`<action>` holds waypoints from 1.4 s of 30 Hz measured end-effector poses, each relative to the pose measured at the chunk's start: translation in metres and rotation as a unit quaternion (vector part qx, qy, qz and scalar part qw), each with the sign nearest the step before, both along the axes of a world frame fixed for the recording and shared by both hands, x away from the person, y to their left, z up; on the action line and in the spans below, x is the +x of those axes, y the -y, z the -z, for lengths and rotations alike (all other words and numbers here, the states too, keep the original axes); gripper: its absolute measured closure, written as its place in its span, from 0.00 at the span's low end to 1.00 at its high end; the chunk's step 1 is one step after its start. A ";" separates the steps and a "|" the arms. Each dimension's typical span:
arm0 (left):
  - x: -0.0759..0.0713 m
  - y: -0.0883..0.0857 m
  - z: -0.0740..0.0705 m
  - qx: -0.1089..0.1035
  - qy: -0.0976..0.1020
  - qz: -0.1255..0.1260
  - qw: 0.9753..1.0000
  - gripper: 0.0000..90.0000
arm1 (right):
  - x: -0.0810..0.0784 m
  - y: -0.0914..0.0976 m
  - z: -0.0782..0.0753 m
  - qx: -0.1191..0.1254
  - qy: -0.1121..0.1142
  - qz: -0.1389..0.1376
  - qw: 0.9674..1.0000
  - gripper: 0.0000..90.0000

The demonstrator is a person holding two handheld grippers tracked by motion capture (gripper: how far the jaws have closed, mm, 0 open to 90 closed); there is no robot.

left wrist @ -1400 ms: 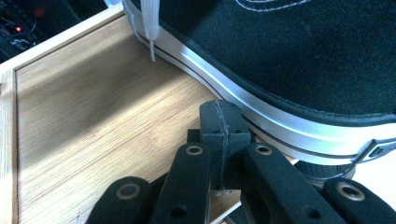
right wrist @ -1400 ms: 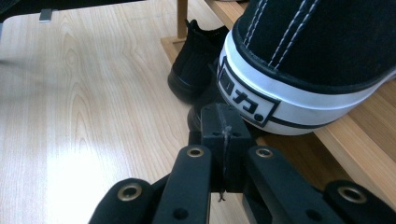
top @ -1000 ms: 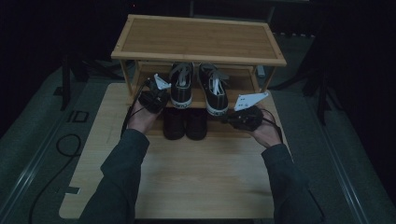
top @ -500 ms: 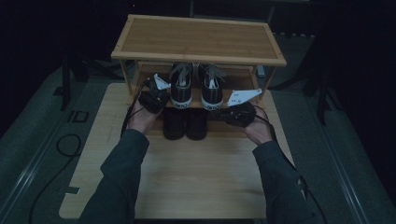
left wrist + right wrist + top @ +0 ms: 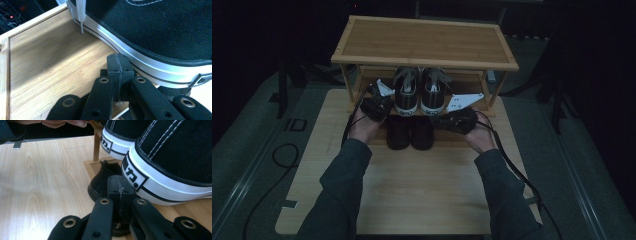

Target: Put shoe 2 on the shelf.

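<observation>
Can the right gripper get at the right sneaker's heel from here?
Probably yes: the right gripper, jaws shut, sits beside the right sneaker heel with nothing between; it must open first.

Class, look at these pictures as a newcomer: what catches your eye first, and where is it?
A pair of black sneakers with white soles stands heels outward on the middle shelf of a wooden shoe rack. The left gripper and right gripper, both shut, flank them. A pair of dark shoes sits on the level below.
</observation>
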State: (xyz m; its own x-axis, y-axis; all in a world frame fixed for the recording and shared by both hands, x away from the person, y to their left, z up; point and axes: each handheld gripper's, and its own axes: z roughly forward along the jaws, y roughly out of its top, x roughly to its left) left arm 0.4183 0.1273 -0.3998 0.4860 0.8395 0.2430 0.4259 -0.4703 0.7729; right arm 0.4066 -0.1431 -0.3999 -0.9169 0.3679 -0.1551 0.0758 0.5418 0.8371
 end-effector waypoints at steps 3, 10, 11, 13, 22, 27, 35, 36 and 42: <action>0.000 0.000 0.000 -0.002 0.001 -0.002 1.000 1.00 | 0.001 -0.005 0.006 -0.013 -0.001 -0.001 1.000 1.00; 0.000 0.001 0.000 -0.001 0.001 -0.002 1.000 1.00 | 0.003 -0.011 0.007 -0.028 -0.001 -0.004 1.000 1.00; 0.000 0.001 0.000 -0.001 0.001 -0.002 1.000 1.00 | 0.004 -0.013 0.008 -0.034 0.000 -0.004 0.999 1.00; 0.000 0.001 0.000 -0.001 0.001 -0.002 1.000 1.00 | 0.005 -0.014 0.010 -0.031 -0.003 0.000 1.000 1.00; 0.000 0.001 0.000 -0.003 0.000 -0.004 1.000 1.00 | 0.004 -0.016 0.011 -0.035 0.003 0.003 0.999 1.00; 0.000 -0.001 0.000 -0.008 -0.003 -0.001 1.000 1.00 | 0.004 -0.015 0.012 -0.027 -0.007 0.004 1.000 1.00; 0.000 -0.001 -0.001 -0.010 -0.003 -0.003 1.000 1.00 | 0.001 -0.006 0.011 -0.028 -0.012 -0.005 1.000 0.98; -0.001 -0.002 -0.001 -0.010 -0.003 -0.003 1.000 1.00 | 0.000 -0.006 0.010 -0.029 -0.013 -0.005 0.999 0.98; -0.002 -0.005 -0.002 -0.018 -0.006 -0.001 1.000 1.00 | -0.002 -0.003 0.008 -0.033 -0.013 -0.012 0.999 0.97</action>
State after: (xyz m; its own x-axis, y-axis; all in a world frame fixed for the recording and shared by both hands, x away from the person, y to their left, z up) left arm 0.4167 0.1319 -0.3977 0.4864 0.8492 0.2059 0.4366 -0.4403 0.7846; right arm 0.4043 -0.1400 -0.4075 -0.9290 0.3360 -0.1549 0.0833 0.5980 0.7971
